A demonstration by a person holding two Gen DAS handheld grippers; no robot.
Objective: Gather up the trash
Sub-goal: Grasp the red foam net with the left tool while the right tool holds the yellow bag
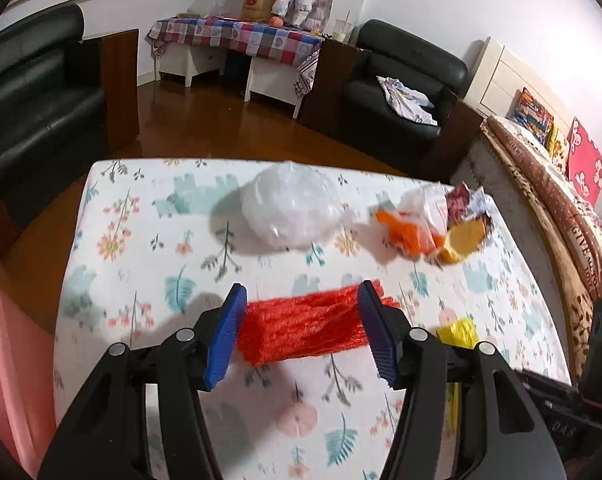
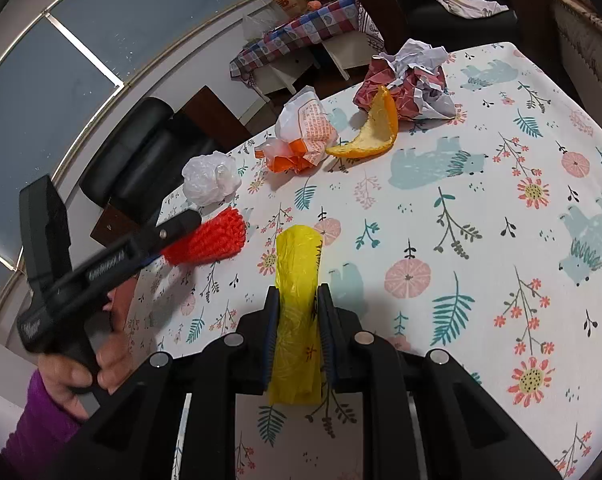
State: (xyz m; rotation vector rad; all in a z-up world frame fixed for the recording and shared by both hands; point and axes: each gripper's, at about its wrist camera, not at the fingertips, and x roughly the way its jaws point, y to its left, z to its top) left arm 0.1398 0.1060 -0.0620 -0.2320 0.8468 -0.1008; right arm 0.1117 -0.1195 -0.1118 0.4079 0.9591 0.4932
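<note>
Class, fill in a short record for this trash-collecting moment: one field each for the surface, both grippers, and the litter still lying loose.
surface: table with floral cloth
left gripper: open, jaws either side of the red mesh net
right gripper: shut on the yellow plastic bag
loose litter: white plastic bag, orange-and-white wrapper, orange peel, crumpled red-and-white paper

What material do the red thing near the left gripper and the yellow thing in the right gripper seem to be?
Red mesh: probably soft plastic netting, matte; an open woven pattern shows. Yellow bag: thin plastic film, glossy and slightly translucent, wrinkled.
</note>
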